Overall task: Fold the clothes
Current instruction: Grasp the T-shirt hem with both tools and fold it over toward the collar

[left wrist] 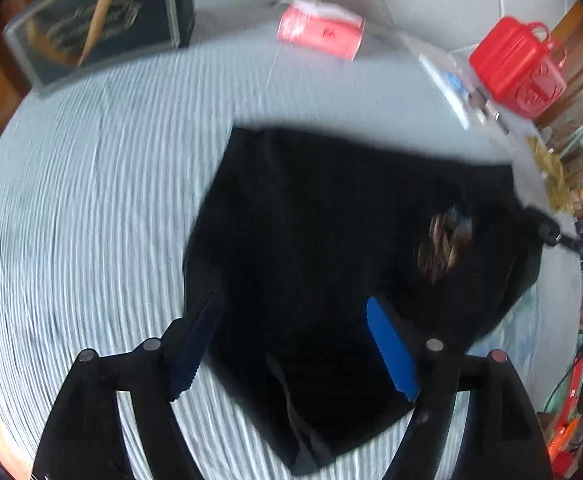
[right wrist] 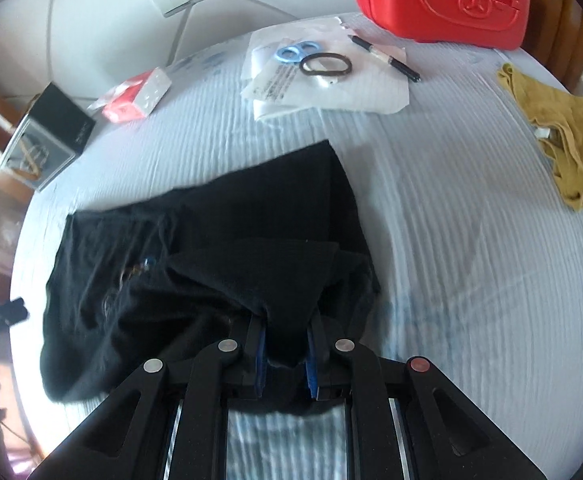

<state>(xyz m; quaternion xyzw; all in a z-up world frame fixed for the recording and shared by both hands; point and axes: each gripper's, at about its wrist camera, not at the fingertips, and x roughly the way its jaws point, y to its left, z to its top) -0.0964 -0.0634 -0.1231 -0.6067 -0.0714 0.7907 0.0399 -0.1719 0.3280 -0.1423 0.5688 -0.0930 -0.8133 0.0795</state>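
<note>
Right wrist view: one crumpled black fabric garment (right wrist: 219, 248) on the white ribbed counter (right wrist: 471, 240).
Right tongs (right wrist: 285, 344) clamped on its fold; left tongs (left wrist: 287, 344) spread apart above it.

The black shirt (right wrist: 219, 240) lay in the middle of the striped table cover (right wrist: 471, 240). On the shirt's right the cover was bare and wide, up to the yellow cloth (right wrist: 563, 144) near the edge. Behind the shirt, papers (right wrist: 331, 80), a pen (right wrist: 387, 58) and a red case (right wrist: 439, 0) blocked the way. A dark box (left wrist: 103, 16) and a red packet (left wrist: 319, 32) stood at the back left.
</note>
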